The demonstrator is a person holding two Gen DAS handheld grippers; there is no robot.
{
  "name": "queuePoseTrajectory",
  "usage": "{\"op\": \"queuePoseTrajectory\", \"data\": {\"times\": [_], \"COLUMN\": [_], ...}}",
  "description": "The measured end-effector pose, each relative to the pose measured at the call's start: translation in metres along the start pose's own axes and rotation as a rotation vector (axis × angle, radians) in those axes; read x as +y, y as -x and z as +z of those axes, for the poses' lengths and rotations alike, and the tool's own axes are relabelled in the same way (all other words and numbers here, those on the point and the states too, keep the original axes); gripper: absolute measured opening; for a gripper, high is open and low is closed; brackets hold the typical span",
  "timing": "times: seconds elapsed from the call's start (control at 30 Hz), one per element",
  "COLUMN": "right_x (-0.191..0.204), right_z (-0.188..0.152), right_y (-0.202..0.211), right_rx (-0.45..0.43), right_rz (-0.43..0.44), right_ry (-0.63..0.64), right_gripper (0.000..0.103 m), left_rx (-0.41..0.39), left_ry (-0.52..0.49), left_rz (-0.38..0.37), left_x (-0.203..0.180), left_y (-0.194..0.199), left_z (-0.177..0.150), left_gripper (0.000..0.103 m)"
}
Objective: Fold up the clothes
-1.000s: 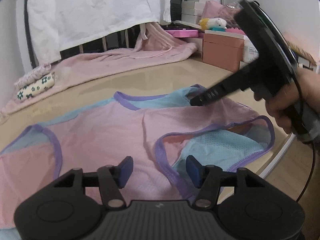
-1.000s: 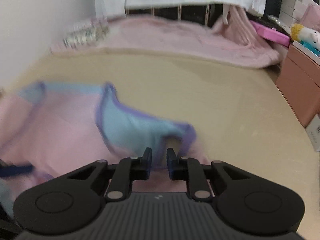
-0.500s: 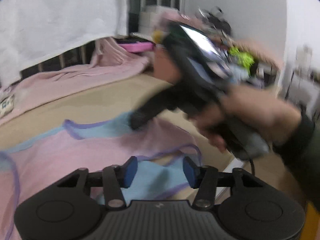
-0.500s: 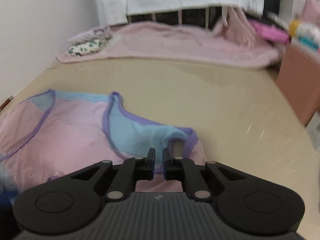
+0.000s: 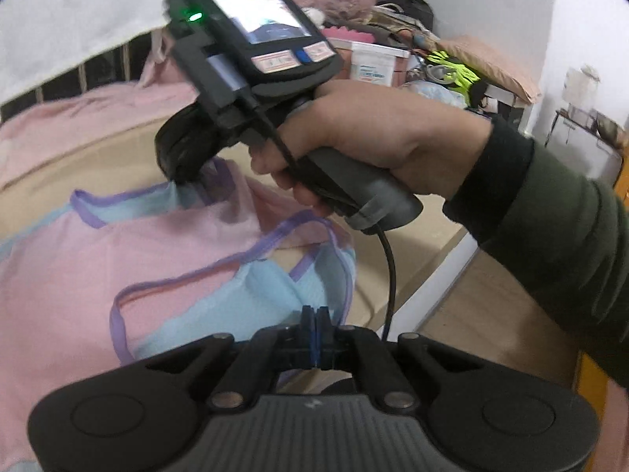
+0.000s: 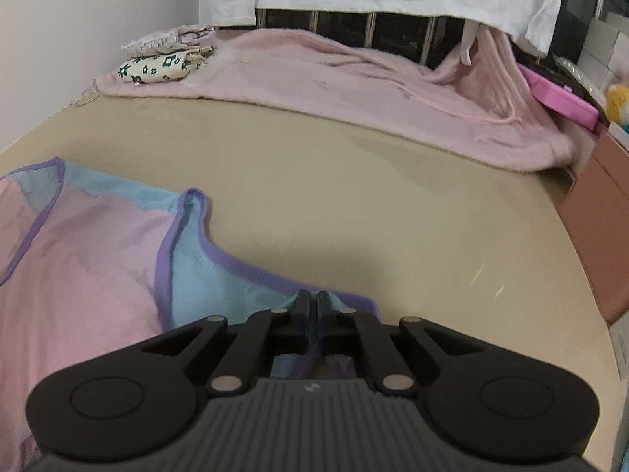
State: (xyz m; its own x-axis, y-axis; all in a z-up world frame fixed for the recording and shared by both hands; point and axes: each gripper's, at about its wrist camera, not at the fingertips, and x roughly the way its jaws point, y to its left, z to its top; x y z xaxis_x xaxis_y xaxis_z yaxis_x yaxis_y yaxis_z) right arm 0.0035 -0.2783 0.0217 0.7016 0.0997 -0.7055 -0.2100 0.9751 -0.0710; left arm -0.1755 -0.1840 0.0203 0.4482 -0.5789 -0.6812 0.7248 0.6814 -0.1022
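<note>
Both tongs pinched shut on the vest [image 5: 149, 259]: left tongs [image 5: 314, 316] on the blue hem, bottom center; right tongs [image 6: 313, 301] on the purple edge. Vest lies on the desk [image 6: 354, 196]. Lift both evenly, keep fabric taut, fold across.

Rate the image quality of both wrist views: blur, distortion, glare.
Left wrist view: strong fisheye bending with dark corners; the right gripper's screen is washed out by glare, its green lamp flares; the garment is fairly sharp. Right wrist view: same curved distortion, soft even light, a faint shadow on the table, slightly soft overall.
</note>
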Motion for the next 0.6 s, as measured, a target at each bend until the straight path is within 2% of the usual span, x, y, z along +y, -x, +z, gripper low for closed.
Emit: {"op": "queuePoseTrajectory", "data": {"times": [0.03,0.1,0.23,0.3,0.37,0.47,0.6], "right_x": [-0.002,-0.008,-0.015,-0.014,-0.005,0.014,0.06], "right_z": [0.001,0.002,-0.007,-0.022,-0.041,-0.072,-0.094], "right_y": [-0.001,0.003,0.045,0.075,0.098,0.126,0.131], "right_rx": [-0.008,-0.024,-0.086,-0.111,-0.125,-0.146,-0.145], "right_rz": [0.008,0.023,0.026,0.031,0.053,0.108,0.289], "right_ry": [-0.004,-0.027,-0.061,-0.066,-0.057,-0.035,0.015], "right_gripper": [0.003,0.004,0.009,0.013,0.013,0.013,0.014], "left_rx": [-0.006,-0.046,-0.131,-0.16,-0.18,-0.162,-0.144], "left_ry": [0.039,0.091,0.062,0.064,0.061,0.07,0.13], "left_rz": [-0.006,-0.005,0.043,0.081,0.132,0.2,0.282], "left_x": [0.006,0.014,0.028,0.046,0.07,0.114,0.162], "left_y": [0.002,0.011,0.049,0.069,0.095,0.129,0.166], "left_z": [0.001,0.0,-0.007,-0.015,-0.036,-0.073,-0.119], "left_gripper": [0.003,0.017,0.027,0.041,0.044,0.045,0.045]}}
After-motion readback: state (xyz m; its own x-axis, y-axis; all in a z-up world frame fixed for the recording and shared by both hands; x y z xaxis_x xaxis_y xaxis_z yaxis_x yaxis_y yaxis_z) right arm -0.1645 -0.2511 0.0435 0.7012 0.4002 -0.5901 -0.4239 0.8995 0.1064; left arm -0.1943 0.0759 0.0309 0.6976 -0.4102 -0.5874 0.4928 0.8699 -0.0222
